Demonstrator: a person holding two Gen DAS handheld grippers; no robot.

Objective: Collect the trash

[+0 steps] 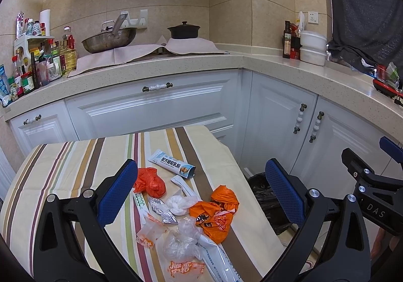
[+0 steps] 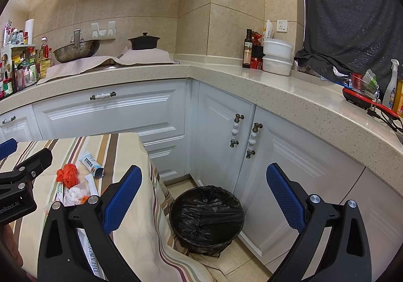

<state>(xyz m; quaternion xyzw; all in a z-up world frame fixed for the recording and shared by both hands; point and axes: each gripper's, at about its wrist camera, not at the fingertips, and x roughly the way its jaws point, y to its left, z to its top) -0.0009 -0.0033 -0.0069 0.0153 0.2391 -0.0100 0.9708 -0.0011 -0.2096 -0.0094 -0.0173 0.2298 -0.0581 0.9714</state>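
left gripper (image 1: 199, 188): jaws spread wide, nothing held. right gripper (image 2: 204, 193): jaws likewise wide, empty.

trash is seen heaped on the striped table (image 1: 63, 168), lower centre of the left wrist view: red bag (image 1: 150, 182), orange bag (image 1: 216, 211), white wad (image 1: 180, 204), foil strip (image 1: 162, 210), clear bag (image 1: 181, 239), and a carton (image 1: 172, 163) lying with its long axis running upper left to lower right.

the heap is framed between the left fingers, directly ahead and below; the left gripper is judged the nearer one. the bin (image 2: 206, 216), lined in black, is centred between the right fingers, on the floor just beside the table's right edge.

key relation noted: trash lies ahead of the left, bin ahead of the right; a pick by the left is judged to call for a carry rightward over the table edge.
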